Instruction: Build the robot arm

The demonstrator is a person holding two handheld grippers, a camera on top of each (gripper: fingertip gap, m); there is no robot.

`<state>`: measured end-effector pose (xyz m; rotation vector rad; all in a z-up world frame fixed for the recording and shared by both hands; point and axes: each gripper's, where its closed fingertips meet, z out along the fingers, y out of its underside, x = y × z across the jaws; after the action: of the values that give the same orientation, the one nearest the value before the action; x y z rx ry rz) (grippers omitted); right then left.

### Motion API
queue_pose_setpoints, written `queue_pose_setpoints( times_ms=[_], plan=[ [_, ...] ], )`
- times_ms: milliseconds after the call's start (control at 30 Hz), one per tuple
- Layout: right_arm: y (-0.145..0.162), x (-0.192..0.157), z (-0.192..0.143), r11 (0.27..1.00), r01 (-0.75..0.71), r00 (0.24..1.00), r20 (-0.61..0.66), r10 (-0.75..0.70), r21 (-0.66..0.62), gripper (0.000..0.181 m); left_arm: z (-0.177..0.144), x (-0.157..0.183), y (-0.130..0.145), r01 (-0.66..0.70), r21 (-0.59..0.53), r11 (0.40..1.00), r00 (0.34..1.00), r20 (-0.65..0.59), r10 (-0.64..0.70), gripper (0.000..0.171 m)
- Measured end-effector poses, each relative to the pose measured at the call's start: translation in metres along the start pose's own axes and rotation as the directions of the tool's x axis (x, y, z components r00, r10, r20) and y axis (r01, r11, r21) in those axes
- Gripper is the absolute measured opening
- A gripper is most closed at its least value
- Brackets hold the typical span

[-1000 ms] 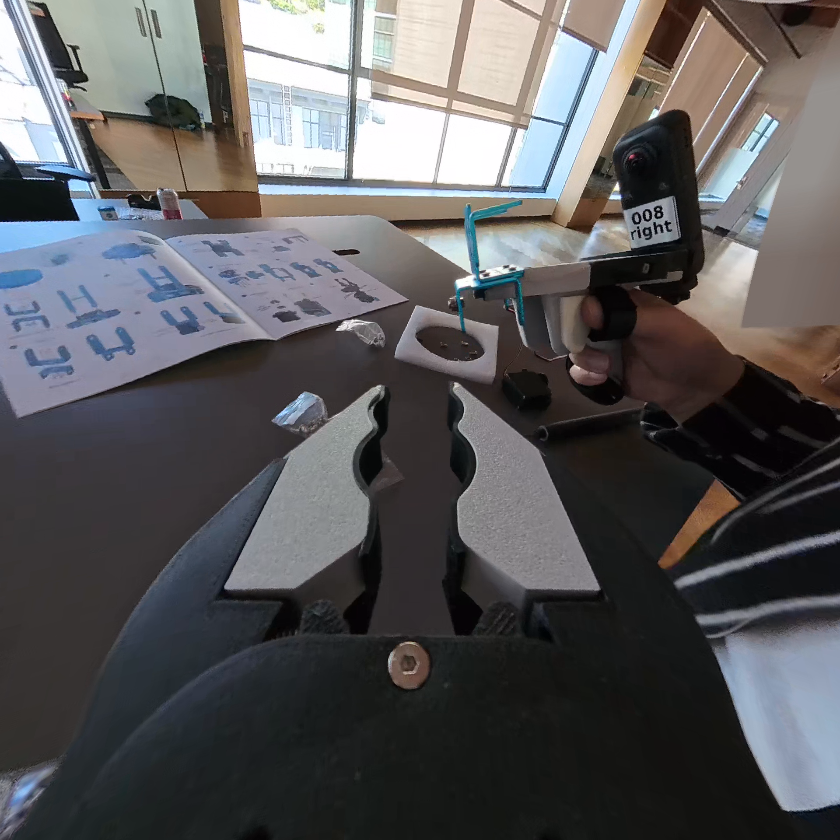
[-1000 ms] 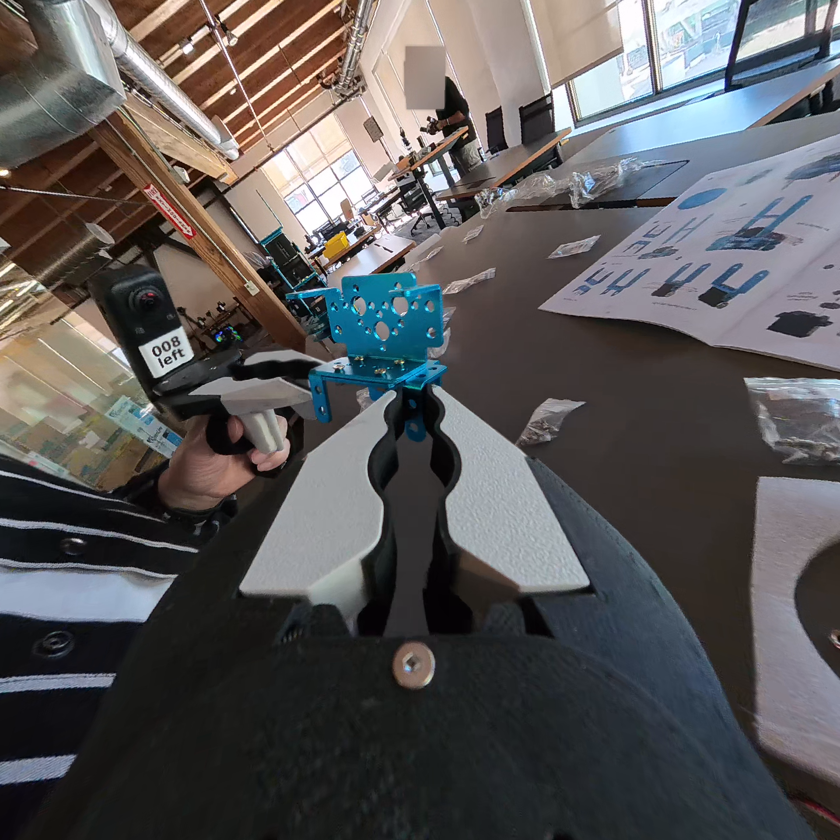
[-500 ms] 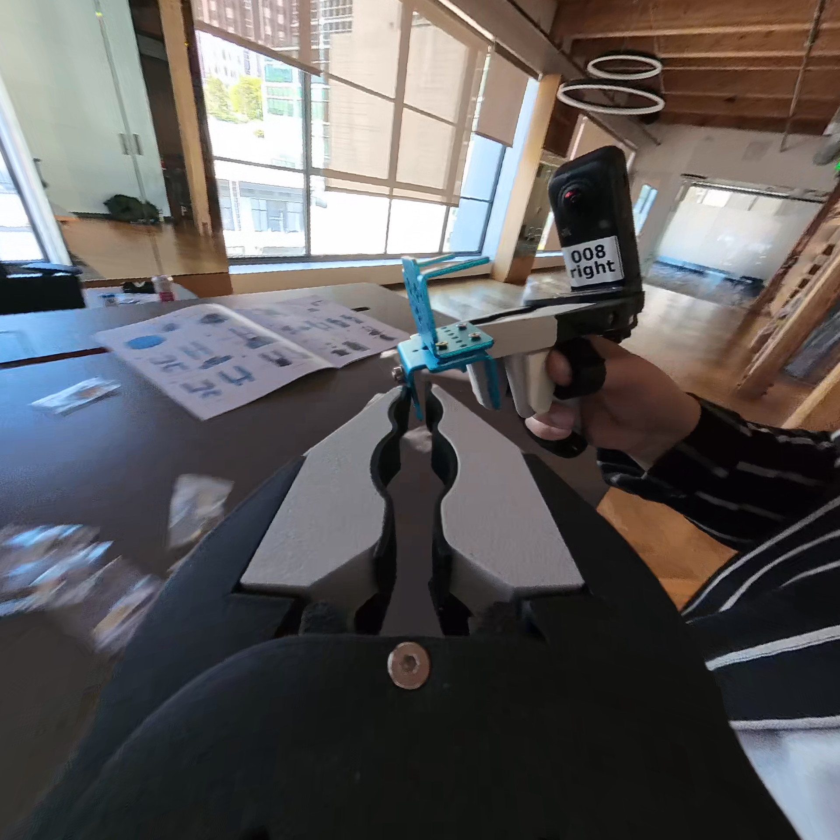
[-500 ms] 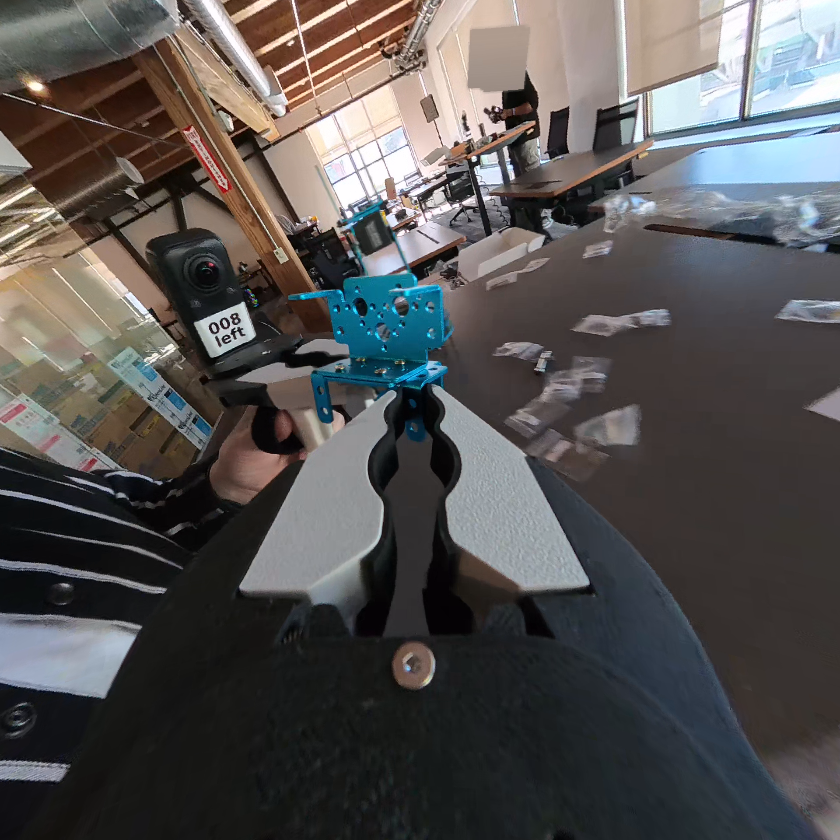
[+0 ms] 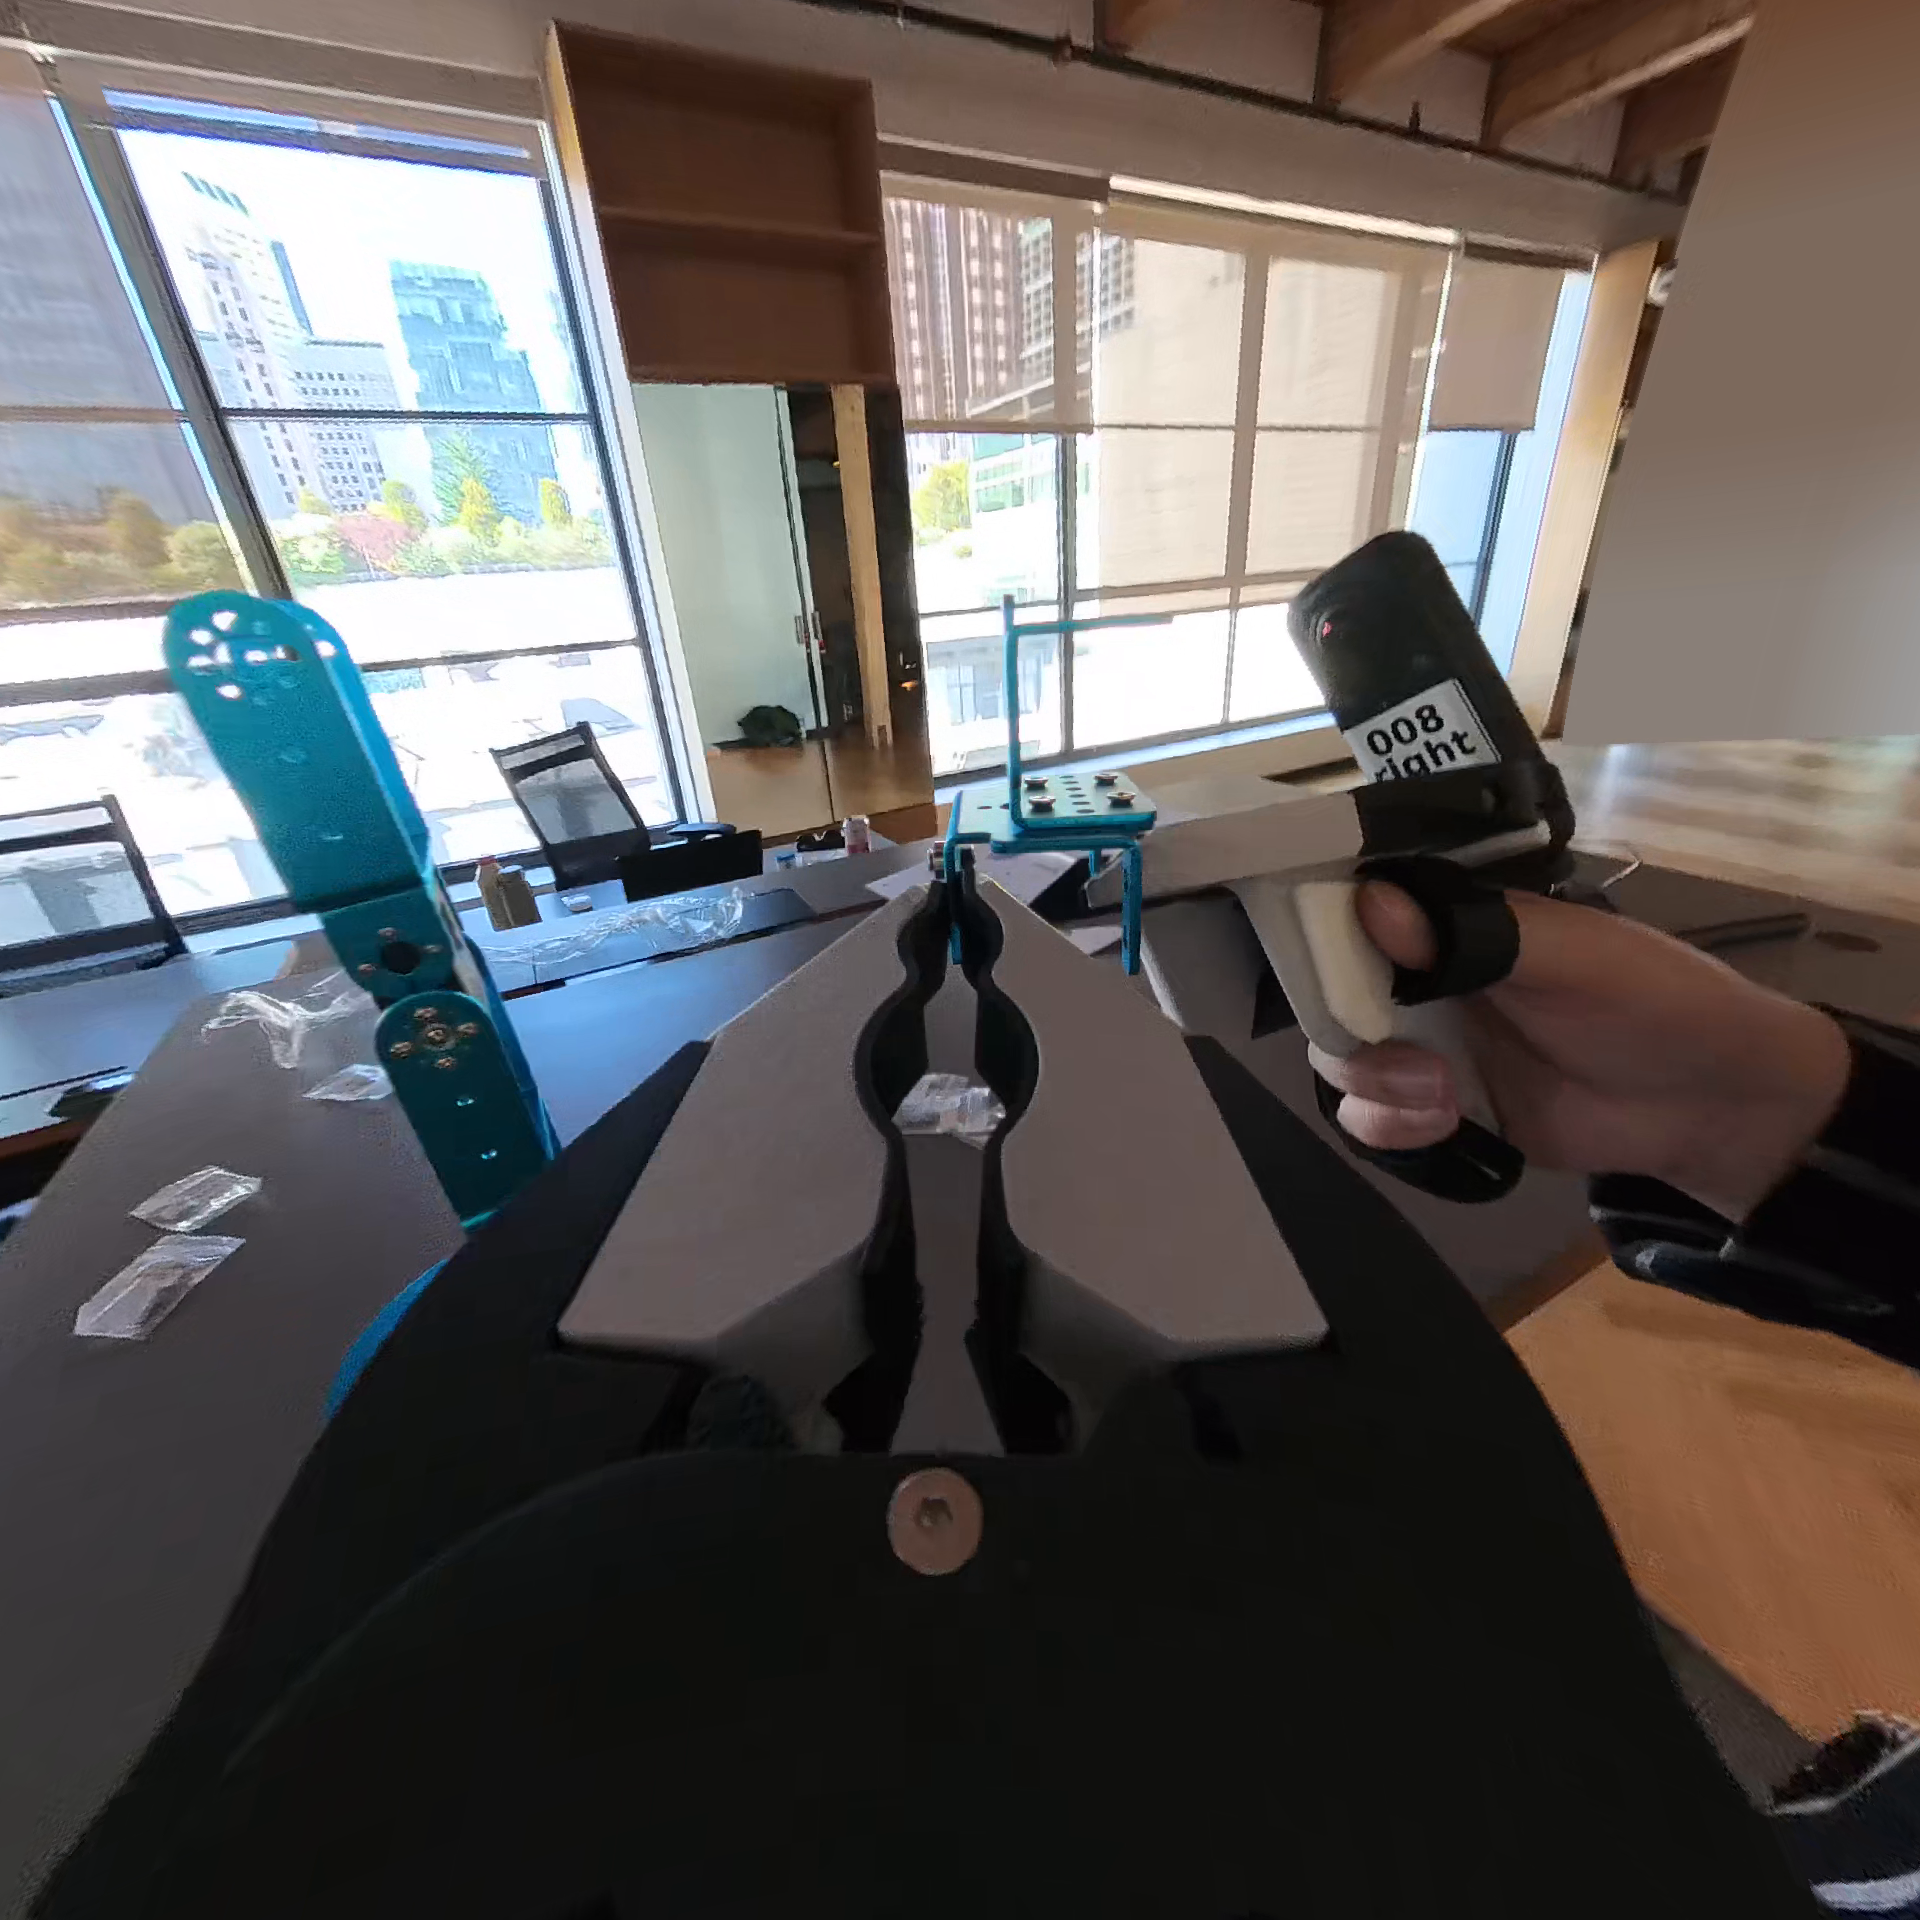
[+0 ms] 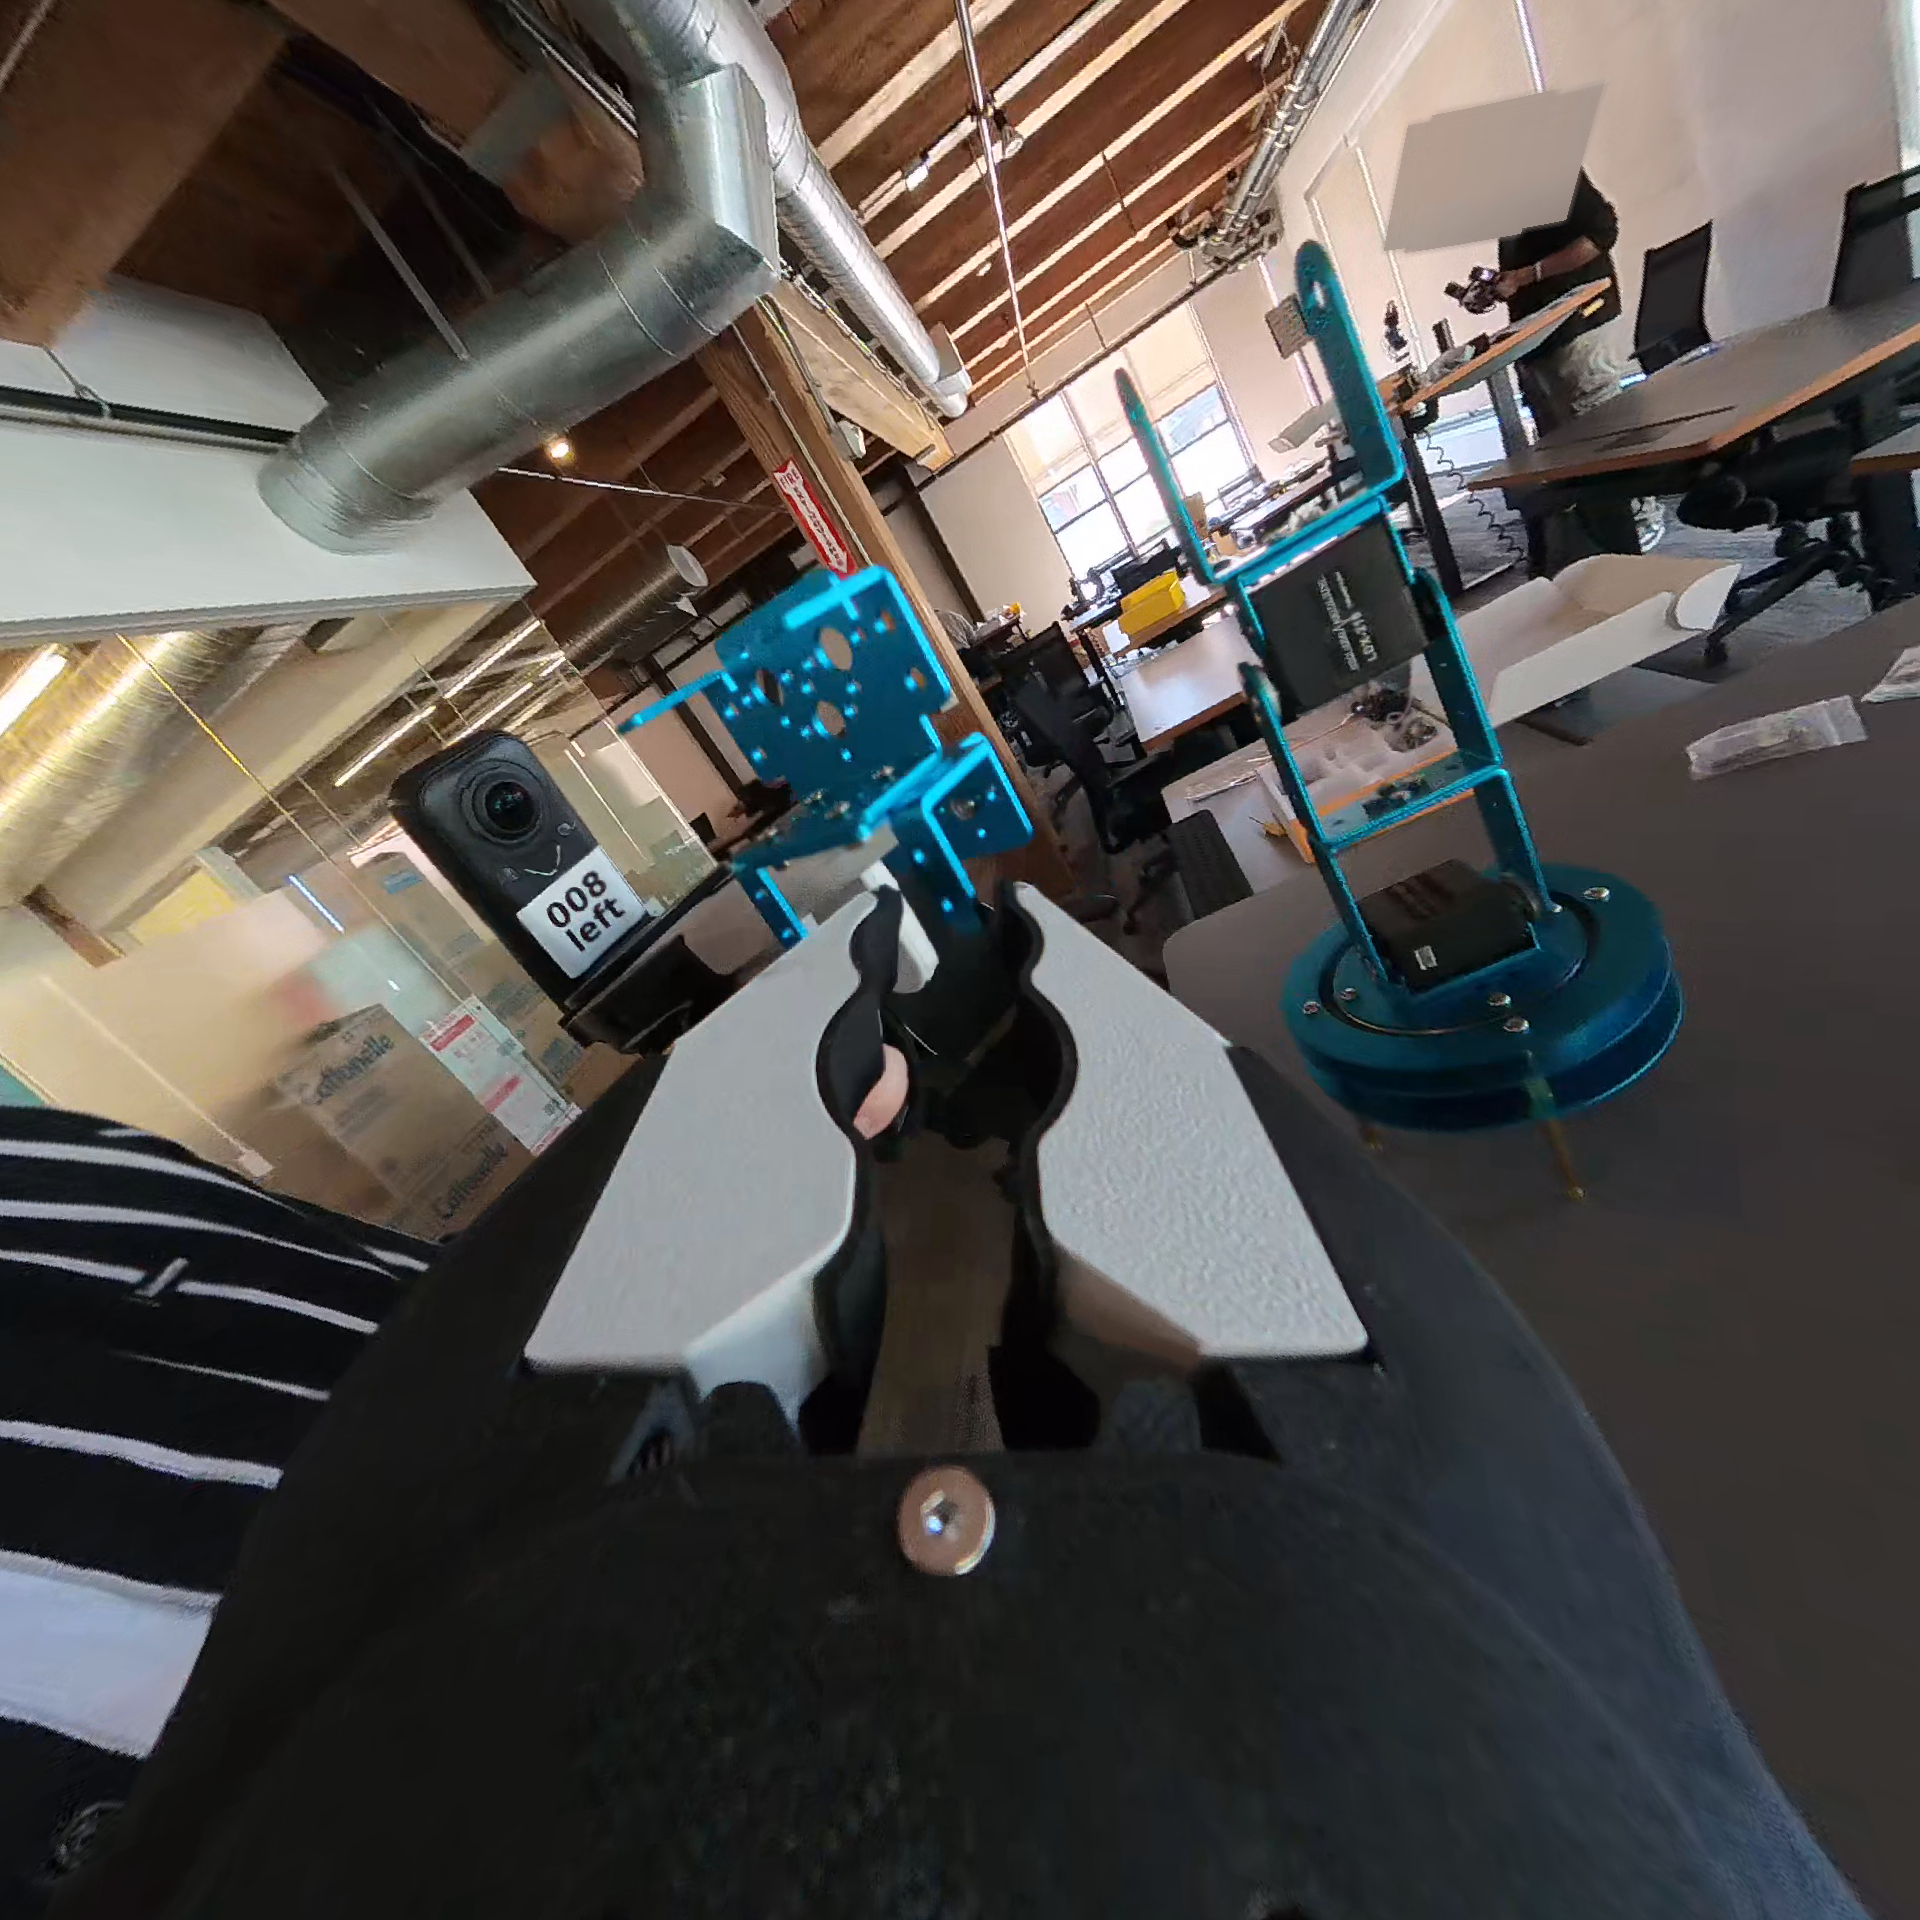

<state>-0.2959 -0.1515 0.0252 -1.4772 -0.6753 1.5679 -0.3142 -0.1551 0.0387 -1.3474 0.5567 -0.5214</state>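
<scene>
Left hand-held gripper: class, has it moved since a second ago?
Yes. The left hand-held gripper has risen from the dark table and now grips the blue bracket.

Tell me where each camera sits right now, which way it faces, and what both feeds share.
Left wrist view: rides the left gripper, facing windows across a dark table; its tips pinch a tab of the perforated blue metal bracket. The right gripper, its hand and a striped sleeve show.
Right wrist view: rides the right gripper, facing into the office, past the blue servo arm on a round base. The left gripper's camera and a striped sleeve show.
Shared: the bracket, gripped from opposite sides, and the blue arm.
</scene>
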Motion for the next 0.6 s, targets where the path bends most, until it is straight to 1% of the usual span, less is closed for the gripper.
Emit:
queue_pose_setpoints(
  times_ms=[100, 200, 267, 400, 467, 600],
  plan=[
    [-0.001, 0.007, 0.004, 1.000, 0.016, 0.999, -0.046, -0.017, -0.010, 0.019, 0.000, -0.014, -0.004, 0.055, 0.038, 0.998, 0.998, 0.006, -0.055, 0.000],
    [-0.009, 0.018, -0.004, 0.999, 0.039, 0.993, -0.107, -0.040, -0.012, 0.020, 0.005, -0.023, -0.006, 0.079, 0.071, 0.994, 0.997, 0.018, -0.081, 0.000],
    [-0.017, 0.019, -0.009, 0.999, 0.046, 0.993, -0.110, -0.046, -0.007, 0.019, 0.011, -0.026, -0.008, 0.105, 0.084, 0.991, 0.994, 0.012, -0.106, 0.000],
    [-0.029, 0.012, -0.008, 1.000, -0.009, 1.000, -0.023, 0.009, -0.021, 0.019, 0.022, -0.027, -0.012, 0.120, 0.092, 0.988, 0.993, 0.000, -0.121, 0.000],
    [-0.030, 0.007, -0.007, 0.997, -0.054, 0.998, 0.031, 0.056, -0.049, 0.019, 0.027, -0.030, -0.013, 0.112, 0.105, 0.988, 0.993, 0.018, -0.115, 0.000],
    [-0.040, 0.016, -0.007, 0.985, -0.170, 0.982, 0.077, 0.172, -0.033, 0.021, 0.042, -0.028, -0.011, 0.083, 0.108, 0.991, 0.995, 0.044, -0.088, 0.000]
  ],
)
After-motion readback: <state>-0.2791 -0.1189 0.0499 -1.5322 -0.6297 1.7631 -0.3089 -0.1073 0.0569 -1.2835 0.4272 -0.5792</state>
